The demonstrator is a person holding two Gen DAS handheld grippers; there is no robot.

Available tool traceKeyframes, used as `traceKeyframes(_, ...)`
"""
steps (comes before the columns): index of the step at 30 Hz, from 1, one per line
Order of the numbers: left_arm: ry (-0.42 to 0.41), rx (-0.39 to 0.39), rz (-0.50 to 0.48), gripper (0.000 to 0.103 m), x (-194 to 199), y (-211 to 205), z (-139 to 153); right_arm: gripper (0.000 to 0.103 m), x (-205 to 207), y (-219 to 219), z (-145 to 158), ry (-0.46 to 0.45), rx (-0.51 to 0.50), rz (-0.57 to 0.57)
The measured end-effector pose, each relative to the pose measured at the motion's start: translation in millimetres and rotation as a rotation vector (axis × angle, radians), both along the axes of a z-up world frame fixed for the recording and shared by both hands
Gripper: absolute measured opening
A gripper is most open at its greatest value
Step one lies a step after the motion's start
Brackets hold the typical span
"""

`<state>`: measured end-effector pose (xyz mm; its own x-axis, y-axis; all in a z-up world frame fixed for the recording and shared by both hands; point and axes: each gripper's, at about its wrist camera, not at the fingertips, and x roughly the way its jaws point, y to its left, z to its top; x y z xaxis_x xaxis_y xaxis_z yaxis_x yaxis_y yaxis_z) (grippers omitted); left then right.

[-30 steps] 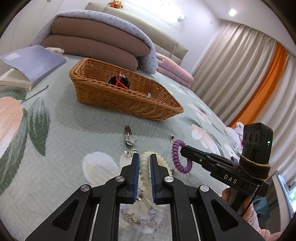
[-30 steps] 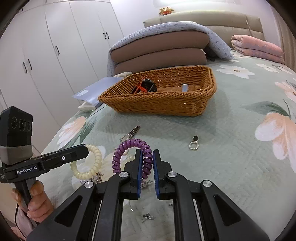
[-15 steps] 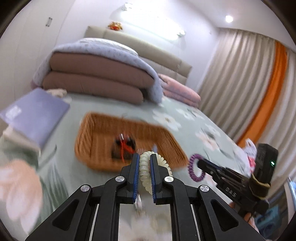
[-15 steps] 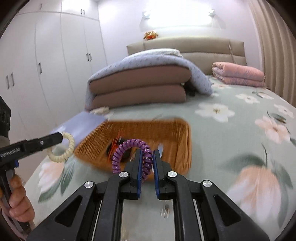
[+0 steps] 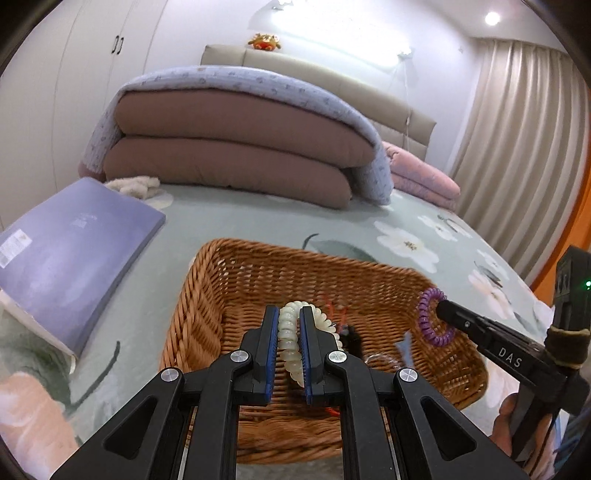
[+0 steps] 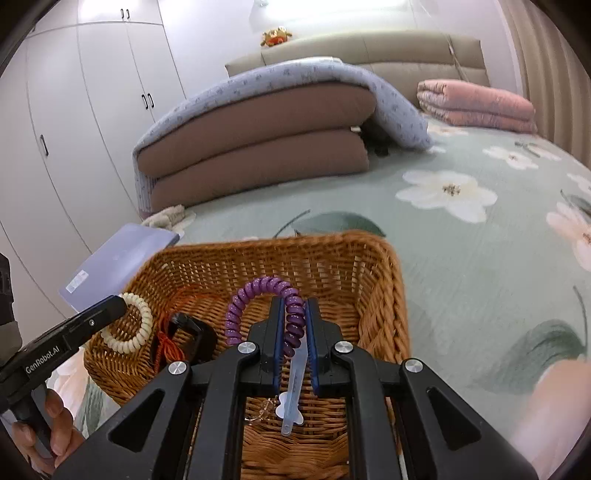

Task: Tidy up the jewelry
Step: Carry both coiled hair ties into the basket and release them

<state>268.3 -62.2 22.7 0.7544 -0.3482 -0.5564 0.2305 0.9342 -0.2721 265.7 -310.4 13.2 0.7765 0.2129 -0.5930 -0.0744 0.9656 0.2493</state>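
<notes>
So that each can be dropped in, the left gripper (image 5: 286,325) pinches a cream coil bracelet (image 5: 291,339) and the right gripper (image 6: 294,317) a purple coil bracelet (image 6: 258,302) above the wicker basket (image 6: 376,266).

**A bedroom in a home**

The scene is a bedroom. A wide bed fills the frame, covered by a pale green quilted bedspread (image 6: 461,266) printed with large white and peach flowers. At the upper middle, a folded brown duvet under a lavender patterned blanket (image 5: 236,147) is stacked against a padded beige headboard (image 6: 369,48), on top of which sits a small orange plush toy (image 6: 276,36). A folded pink quilt (image 6: 476,103) lies at the upper right. Tall white wardrobe doors with dark handles (image 6: 92,110) fill the left side. Beige pleated curtains (image 5: 517,147) hang at the right of the left wrist view, with an orange strip at their edge.
</notes>
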Motion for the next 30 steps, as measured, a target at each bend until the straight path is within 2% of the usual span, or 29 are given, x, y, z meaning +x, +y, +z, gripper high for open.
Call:
traceKeyframes(15, 0.008, 0.037, -0.005, 0.011, 1.8, -7.2, -8.0, 0.013, 4.6, 8.2, -9.9, 0.008, -0.062, -0.001)
traceKeyframes(30, 0.000, 0.051, -0.008, 0.012, 0.3, -9.5, -7.3, 0.014, 6.1, 8.2, -11.4, 0.009, -0.071, -0.004)
